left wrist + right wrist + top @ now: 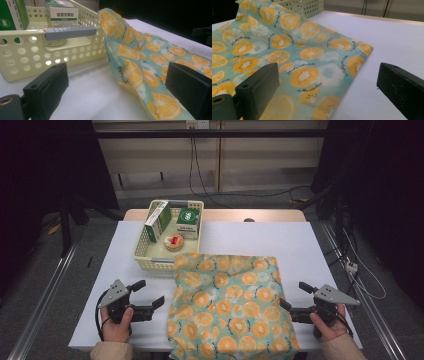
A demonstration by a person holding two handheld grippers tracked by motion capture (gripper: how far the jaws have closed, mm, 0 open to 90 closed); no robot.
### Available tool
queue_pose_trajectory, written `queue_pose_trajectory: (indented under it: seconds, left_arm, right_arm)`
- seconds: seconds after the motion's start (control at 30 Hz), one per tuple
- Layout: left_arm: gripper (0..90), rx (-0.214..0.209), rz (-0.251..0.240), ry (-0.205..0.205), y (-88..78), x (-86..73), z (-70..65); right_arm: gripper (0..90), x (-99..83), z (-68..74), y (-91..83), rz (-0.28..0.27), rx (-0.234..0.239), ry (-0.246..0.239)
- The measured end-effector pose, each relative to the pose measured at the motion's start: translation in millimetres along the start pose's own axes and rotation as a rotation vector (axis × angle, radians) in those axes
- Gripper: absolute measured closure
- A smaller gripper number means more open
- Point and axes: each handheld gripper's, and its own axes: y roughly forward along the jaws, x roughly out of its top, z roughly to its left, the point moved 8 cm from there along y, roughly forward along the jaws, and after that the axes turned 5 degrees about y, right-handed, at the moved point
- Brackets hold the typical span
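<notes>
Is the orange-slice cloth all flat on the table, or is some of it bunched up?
Mostly spread flat. The cloth lies open on the table, but its far left corner rides up against the basket.

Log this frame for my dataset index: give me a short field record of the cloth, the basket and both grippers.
cloth: orange-slice print cloth lies spread on the white table, its far left corner lapping up against the basket
basket: cream perforated basket at far left of the cloth; holds a green box, a white and green box and a small round tin
left gripper: open, left of the cloth, holding nothing
right gripper: open, at the cloth's right edge, holding nothing
contact: neither gripper's fingers grip the cloth
</notes>
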Motion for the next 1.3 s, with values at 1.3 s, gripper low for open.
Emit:
queue_pose_trajectory:
  seconds: [1.3]
  left_arm:
    - [4.7,-0.026,-0.022,-0.001,-1.9,2.0,-0.5]
  right_arm:
    - [12.4,32.5,-12.1,56.3,0.089,-0.038,-0.012]
